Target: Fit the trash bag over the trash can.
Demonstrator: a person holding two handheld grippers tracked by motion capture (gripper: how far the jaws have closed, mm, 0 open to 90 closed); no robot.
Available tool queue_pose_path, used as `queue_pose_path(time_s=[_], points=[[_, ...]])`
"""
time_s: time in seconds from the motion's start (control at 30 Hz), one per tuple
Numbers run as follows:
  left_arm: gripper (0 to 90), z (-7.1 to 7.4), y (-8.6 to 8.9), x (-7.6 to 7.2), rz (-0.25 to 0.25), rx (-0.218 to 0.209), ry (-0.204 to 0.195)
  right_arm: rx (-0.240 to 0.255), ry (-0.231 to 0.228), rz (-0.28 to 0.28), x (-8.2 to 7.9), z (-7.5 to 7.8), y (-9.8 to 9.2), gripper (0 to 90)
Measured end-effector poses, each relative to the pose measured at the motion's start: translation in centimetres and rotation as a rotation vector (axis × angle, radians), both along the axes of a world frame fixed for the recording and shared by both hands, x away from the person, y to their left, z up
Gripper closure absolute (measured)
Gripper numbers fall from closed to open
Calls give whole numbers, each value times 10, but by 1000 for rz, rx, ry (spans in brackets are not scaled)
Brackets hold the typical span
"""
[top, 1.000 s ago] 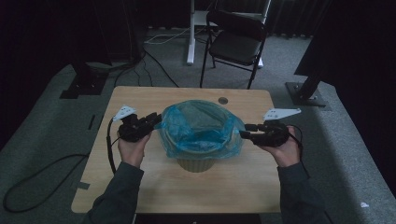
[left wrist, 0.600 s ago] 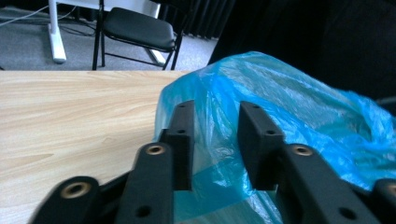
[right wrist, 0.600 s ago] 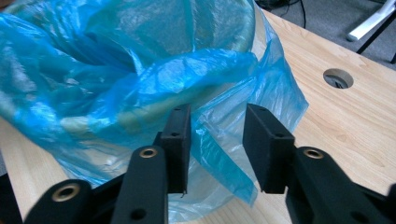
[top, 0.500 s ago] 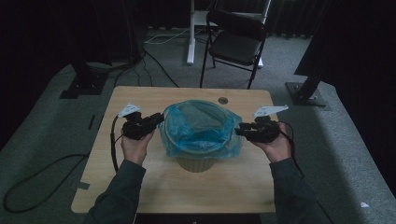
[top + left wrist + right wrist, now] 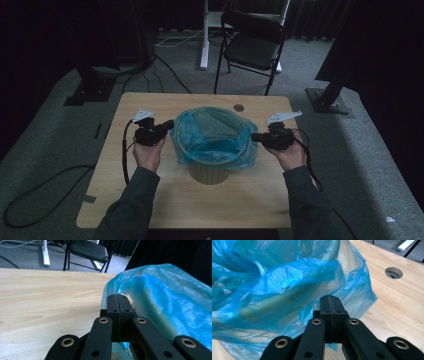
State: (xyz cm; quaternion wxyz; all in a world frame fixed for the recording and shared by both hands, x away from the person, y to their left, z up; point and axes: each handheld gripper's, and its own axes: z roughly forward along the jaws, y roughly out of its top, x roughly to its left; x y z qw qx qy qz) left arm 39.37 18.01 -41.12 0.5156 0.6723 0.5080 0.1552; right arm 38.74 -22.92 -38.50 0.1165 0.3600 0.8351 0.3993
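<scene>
Tools (image 5: 169, 124) now shut (on bag (image 5: 215, 135))

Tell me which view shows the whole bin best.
The high view: the bin stands whole, mid-table, its blue bag folded over the rim. The left gripper view catches the bag's side; the right gripper view shows crumpled bag with the rim showing through.

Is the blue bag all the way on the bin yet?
Nearly. The blue bag already lines the bin, its edge folded over the rim. Both tools, left and right, have just closed, each apparently pinching the plastic on its side. Left to do: probably pulling the loose, crinkled skirt down snug.
</scene>
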Motion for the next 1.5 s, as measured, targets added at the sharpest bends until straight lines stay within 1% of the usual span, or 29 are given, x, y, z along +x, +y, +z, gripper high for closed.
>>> queue_pose_path(time_s=[0.13, 0.17, 0.2, 0.23, 0.33, 0.43, 0.53, 0.63, 0.7, 0.77, 0.8, 0.87, 0.9, 0.97, 1.07, 1.13, 1.17, 1.23, 1.33, 1.37, 1.4, 1.43, 1.5], points=[[893, -6, -3, 3, -5, 9, 17, -3, 22, 2, 3, -8, 3, 900], [893, -6, -3, 3, -5, 9, 17, -3, 22, 2, 3, -8, 3, 900], [893, -10, -5, 5, -12, 20, 31, -7, 24, 3, 4, -10, 4, 900], [893, -12, -6, 5, -18, 27, 37, -7, 35, 2, 6, -15, 5, 900], [893, -19, -9, 7, -38, 53, 60, -2, 55, 4, 8, -21, 8, 900], [893, -26, -12, 8, -47, 56, 76, -5, 60, 12, 8, -26, 11, 900], [893, -33, -14, 7, -60, 73, 94, -3, 69, 18, 7, -29, 14, 900], [893, -37, -15, 6, -71, 85, 106, -14, 77, 27, 7, -34, 19, 900], [893, -40, -14, 5, -74, 79, 112, -17, 84, 32, 7, -38, 22, 900], [893, -42, -13, 5, -76, 84, 120, -21, 94, 33, 7, -43, 24, 900], [892, -43, -13, 5, -78, 83, 122, -31, 105, 31, 7, -47, 25, 900], [890, -43, -12, 5, -79, 76, 118, -32, 106, 31, 7, -49, 24, 900], [881, -42, -11, 5, -84, 70, 108, -28, 104, 31, 7, -49, 23, 900], [854, -39, -10, 4, -91, 65, 85, -9, 95, 18, 7, -44, 19, 881], [849, -32, -9, 4, -94, 49, 60, 12, 55, -13, 6, -32, 13, 783], [849, -27, -8, 5, -95, 39, 48, 38, 27, -41, 7, -22, 7, 760], [849, -25, -9, 5, -95, 39, 41, 54, 16, -52, 8, -17, 4, 754], [850, -21, -10, 6, -99, 36, 29, 72, -8, -67, 10, -7, 0, 752], [852, -17, -11, 9, -108, 40, 19, 80, -44, -89, 13, 7, -1, 750], [853, -17, -11, 9, -108, 40, 19, 80, -44, -89, 13, 7, -1, 750], [853, -16, -13, 10, -109, 37, 17, 86, -55, -97, 14, 12, -1, 750], [853, -16, -13, 11, -112, 38, 15, 93, -76, -97, 17, 19, 1, 748], [854, -17, -16, 13, -115, 37, 14, 96, -100, -94, 21, 26, 6, 737]])
